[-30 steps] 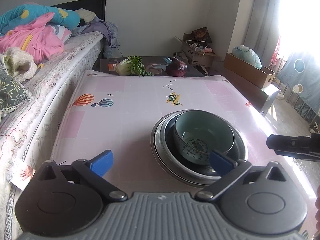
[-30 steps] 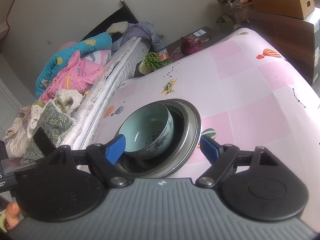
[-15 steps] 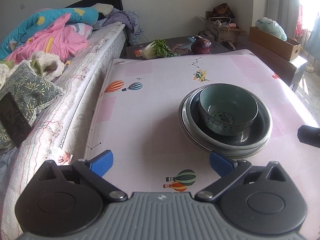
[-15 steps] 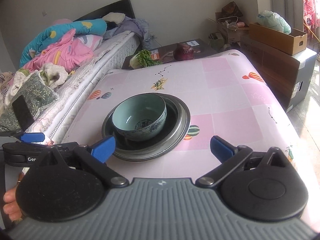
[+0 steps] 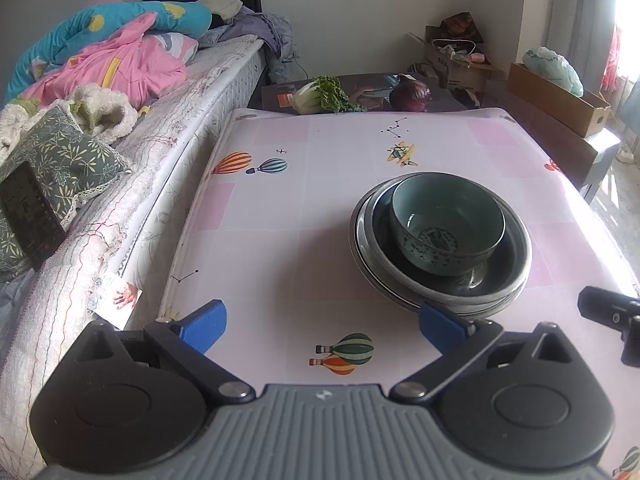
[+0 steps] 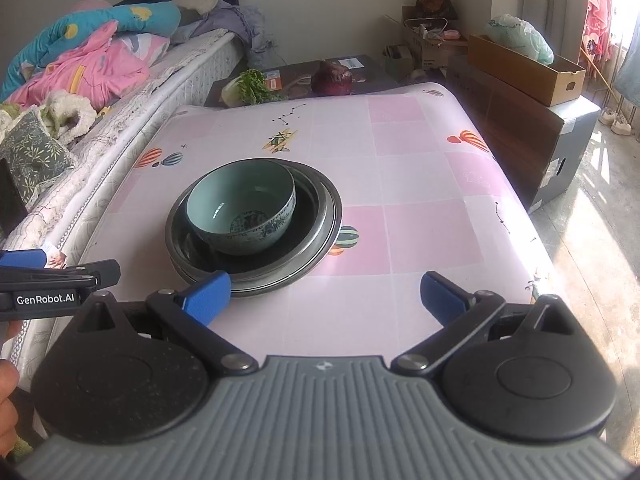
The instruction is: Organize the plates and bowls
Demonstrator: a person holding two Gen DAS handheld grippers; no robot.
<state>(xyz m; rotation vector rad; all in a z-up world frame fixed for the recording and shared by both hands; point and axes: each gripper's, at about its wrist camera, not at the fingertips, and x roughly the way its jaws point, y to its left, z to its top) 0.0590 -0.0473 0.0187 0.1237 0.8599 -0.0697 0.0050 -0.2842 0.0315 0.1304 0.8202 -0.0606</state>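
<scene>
Left wrist view: both hand-held grippers, left (image 5: 322,322) and right (image 6: 326,298), have backed off, jaws wide, empty. Bowl (image 6: 242,210) sits nested in stacked plates (image 6: 320,216) mid-worktop (image 6: 420,184); stacking appears complete.

The place was a lived-in bedroom of a home, also used for eating and storage. A bed (image 5: 168,92) with a dark headboard ran along the left wall, heaped with a pink and blue quilt (image 5: 108,52), crumpled clothes and a leaf-patterned cushion (image 5: 60,156). Just beside the bed stood a table (image 6: 400,184) under a pink tablecloth printed with hot-air balloons, carrying a bowl (image 6: 244,208) set in stacked plates (image 6: 320,216). Beyond it a low dark table held a leafy cabbage (image 5: 320,96) and a red cabbage (image 5: 410,94). Cardboard boxes (image 6: 524,68) and curtains (image 5: 576,8) filled the sunlit right side.
</scene>
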